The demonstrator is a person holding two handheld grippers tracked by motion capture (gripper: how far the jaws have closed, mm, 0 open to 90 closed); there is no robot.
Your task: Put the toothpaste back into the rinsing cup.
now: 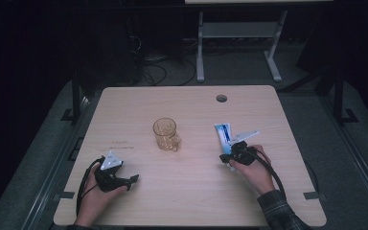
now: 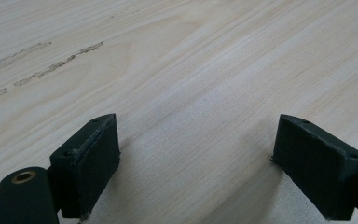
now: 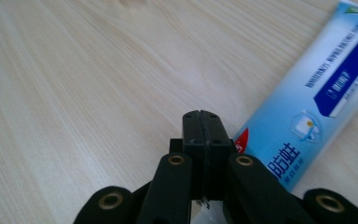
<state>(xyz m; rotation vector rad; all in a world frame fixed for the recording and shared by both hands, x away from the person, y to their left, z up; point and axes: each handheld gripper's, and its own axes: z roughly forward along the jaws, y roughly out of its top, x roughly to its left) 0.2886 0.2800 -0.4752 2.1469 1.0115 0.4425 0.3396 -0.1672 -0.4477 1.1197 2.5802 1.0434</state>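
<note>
High view is showing the right gripper (image 1: 227,155), jaws pressed together on nothing, lying just beside the toothpaste tube (image 1: 224,136) right of the glass mug (image 1: 166,134), likely awaiting reopening to grasp, while the left gripper (image 1: 133,179) is resting spread near the table (image 1: 187,201) edge.

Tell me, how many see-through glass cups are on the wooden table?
1. The clear amber-tinted glass cup stands upright near the middle of the light wooden table, between the left gripper and the blue-and-white toothpaste tube. Nothing on the table looks big enough to hide another.
</note>
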